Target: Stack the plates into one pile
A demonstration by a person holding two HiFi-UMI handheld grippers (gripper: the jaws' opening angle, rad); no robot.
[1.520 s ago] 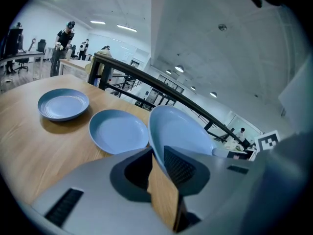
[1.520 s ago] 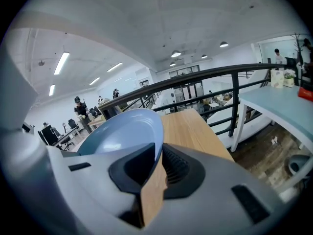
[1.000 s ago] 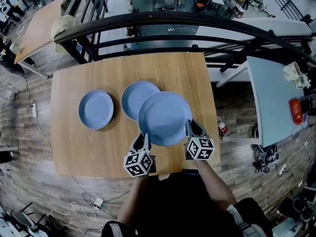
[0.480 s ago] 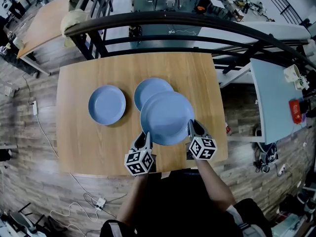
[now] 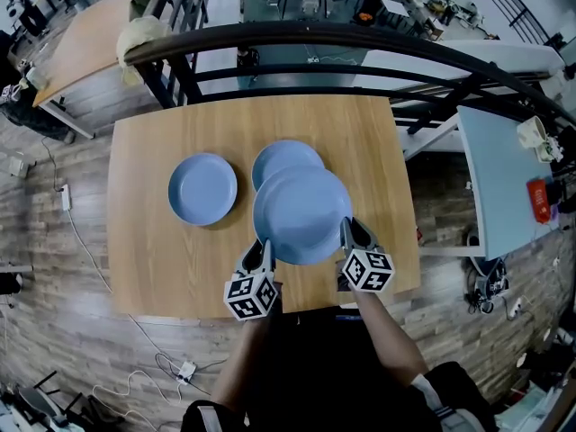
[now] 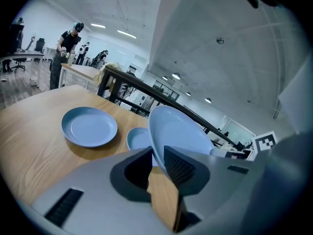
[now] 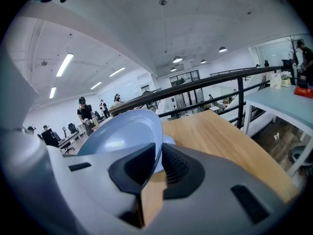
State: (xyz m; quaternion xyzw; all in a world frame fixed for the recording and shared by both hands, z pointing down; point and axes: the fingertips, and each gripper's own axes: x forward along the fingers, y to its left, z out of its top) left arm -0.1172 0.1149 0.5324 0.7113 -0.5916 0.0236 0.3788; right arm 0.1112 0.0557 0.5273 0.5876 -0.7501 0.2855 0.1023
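table (image 5: 153, 268): I see light wood, black railing (image 5: 306, 36) behind
held plate (image 5: 301, 214): aloft over middle plate (image 5: 283, 154); left plate (image 5: 203, 189) lies apart
left gripper (image 5: 264, 250): pinching the held plate's rim
right gripper (image 5: 349, 234): likewise, jaws just tightened

Wooden table (image 5: 162, 268) beside black railing (image 5: 360, 39); plank floor (image 5: 45, 241); pale blue table (image 5: 504, 187) right; ceiling strip lights (image 7: 64, 64).

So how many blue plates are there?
3. The lifted plate is gripped by the left gripper and the right gripper, whose jaws just tightened on its rim. The middle plate lies on the table, partly beneath it. The left plate lies alone. None seems hidden.
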